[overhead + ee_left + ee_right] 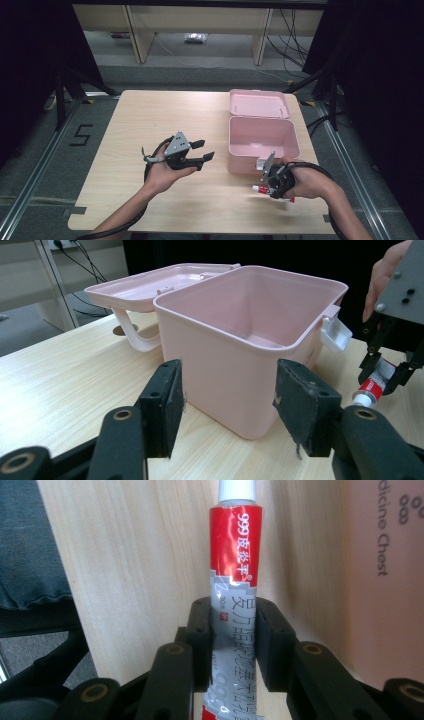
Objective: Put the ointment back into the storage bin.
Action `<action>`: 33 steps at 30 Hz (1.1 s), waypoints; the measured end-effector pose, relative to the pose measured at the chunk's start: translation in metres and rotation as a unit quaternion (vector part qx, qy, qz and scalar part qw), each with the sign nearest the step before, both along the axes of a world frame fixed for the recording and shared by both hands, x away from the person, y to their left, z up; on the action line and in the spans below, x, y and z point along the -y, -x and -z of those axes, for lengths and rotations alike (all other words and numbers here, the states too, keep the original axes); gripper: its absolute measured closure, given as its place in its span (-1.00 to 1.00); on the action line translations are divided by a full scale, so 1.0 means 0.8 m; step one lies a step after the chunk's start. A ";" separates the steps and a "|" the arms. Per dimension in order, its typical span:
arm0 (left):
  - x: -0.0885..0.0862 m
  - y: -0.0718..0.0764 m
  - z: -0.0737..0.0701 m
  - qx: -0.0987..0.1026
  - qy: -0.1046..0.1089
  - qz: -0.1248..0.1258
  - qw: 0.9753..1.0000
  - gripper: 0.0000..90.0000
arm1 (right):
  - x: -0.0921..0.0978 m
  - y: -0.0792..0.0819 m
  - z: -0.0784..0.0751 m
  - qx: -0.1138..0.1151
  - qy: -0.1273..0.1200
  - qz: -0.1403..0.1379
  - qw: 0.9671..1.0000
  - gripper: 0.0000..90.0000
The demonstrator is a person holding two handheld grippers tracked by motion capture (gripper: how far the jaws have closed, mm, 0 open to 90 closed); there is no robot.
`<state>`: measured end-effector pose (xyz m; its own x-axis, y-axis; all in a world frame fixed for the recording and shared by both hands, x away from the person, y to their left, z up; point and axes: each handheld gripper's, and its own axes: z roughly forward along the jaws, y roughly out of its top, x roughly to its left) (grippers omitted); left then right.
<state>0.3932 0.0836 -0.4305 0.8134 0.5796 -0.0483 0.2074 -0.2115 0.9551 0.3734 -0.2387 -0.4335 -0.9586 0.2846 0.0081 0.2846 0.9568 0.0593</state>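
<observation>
While a pale wooden table [150, 130] is seen from above, two hand-held grippers are shown at work beside an open pink box [262, 140], whose lid [259, 103] is folded back flat behind it. A red and silver ointment tube [235, 580] with a white cap is pinched by the right gripper [234, 630], its two black jaws pressed against the tube's silver lower half; in the high view this gripper [274, 187] is held low over the table just in front of the box's near right corner, with the tube [262, 189] lying roughly level and its cap pointing left. The left gripper [227, 400] is held spread and empty, its jaws aimed at the box's near wall [225, 375] without touching it; from above it [200, 152] is seen resting in an upturned hand, near the box's left side. The work in hand is judged to be placing the tube into the box. Trouble could arise if the tube is lifted too little, since its cap or the gripper could be caught on the box's rim or on the small white latch [336, 334] and the light box pushed across the table. Because the tube is soft and gripped off-centre, it could also be swung or slipped loose during the lift.
</observation>
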 end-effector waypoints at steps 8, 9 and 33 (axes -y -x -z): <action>0.001 0.001 0.000 -0.001 -0.006 0.002 1.000 -0.01 | -0.001 -0.003 -0.012 -0.002 -0.004 -0.017 1.000 0.61; 0.002 0.002 0.000 -0.003 -0.004 0.000 1.000 -0.01 | 0.000 -0.003 -0.014 0.000 -0.005 -0.012 1.000 0.61; 0.004 0.002 -0.001 -0.001 -0.008 0.005 1.000 -0.02 | -0.006 -0.007 -0.041 0.001 -0.001 -0.030 1.000 0.61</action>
